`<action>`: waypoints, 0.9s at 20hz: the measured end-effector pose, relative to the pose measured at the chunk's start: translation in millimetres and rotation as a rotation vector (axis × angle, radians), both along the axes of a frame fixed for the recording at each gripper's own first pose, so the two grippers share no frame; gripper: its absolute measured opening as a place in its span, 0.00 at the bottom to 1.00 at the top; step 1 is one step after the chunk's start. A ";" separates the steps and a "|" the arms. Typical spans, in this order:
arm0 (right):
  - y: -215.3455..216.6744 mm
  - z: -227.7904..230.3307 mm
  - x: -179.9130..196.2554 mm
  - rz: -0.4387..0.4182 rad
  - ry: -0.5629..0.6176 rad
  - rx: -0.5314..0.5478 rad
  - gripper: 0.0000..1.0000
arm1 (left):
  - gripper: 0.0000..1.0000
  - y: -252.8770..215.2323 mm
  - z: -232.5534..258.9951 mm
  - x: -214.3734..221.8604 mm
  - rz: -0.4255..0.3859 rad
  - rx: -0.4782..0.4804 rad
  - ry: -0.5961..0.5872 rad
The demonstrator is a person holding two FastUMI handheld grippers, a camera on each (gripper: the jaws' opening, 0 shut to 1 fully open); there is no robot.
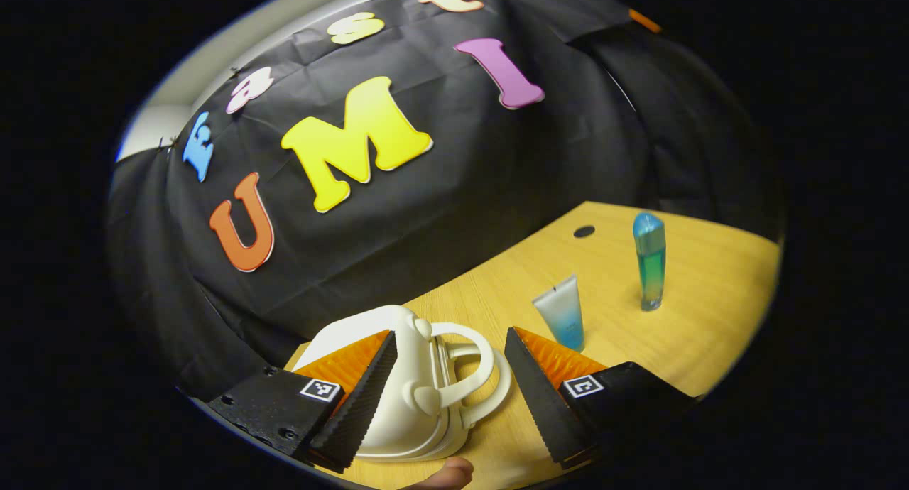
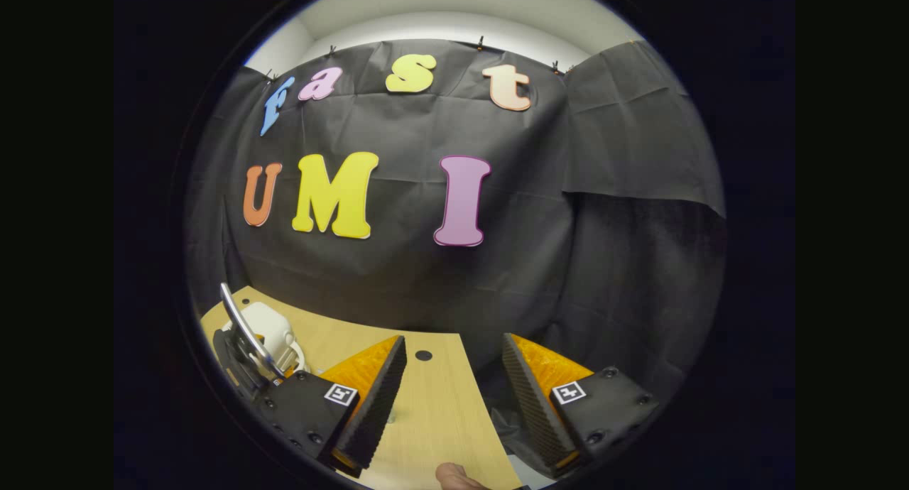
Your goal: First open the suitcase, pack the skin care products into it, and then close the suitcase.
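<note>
Still closed: white suitcase on the counter, handle between the left gripper's spread fingers, untouched. Right gripper also spread, holding nothing. Tube and bottle upright nearby. Best to grip the lid edge, then lift slowly.

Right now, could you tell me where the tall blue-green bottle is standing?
In the left gripper view, the blue-green bottle stands upright on the wooden table, at the right, just beyond the squeeze tube and near the round hole in the tabletop.
</note>
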State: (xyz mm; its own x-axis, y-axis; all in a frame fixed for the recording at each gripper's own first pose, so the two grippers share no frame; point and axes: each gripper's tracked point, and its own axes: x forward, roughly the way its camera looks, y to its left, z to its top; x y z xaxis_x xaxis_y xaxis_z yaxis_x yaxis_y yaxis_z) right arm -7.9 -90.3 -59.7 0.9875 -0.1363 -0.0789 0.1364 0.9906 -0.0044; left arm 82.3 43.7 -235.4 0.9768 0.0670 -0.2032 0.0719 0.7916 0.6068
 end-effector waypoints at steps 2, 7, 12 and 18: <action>-5.8 -6.9 -1.5 -0.008 0.007 -0.006 0.81 | 0.97 9.3 -25.4 4.5 0.016 0.122 0.051; -17.9 -17.2 -5.6 -0.014 0.002 -0.063 0.80 | 0.93 23.7 -50.7 17.6 0.081 0.393 0.108; -10.4 -24.6 -11.4 0.027 0.001 -0.145 0.82 | 0.72 19.0 -56.1 36.2 0.049 0.529 0.152; -9.7 -27.7 -10.2 0.034 0.009 -0.092 0.81 | 0.28 18.7 -65.9 36.0 0.022 0.579 0.244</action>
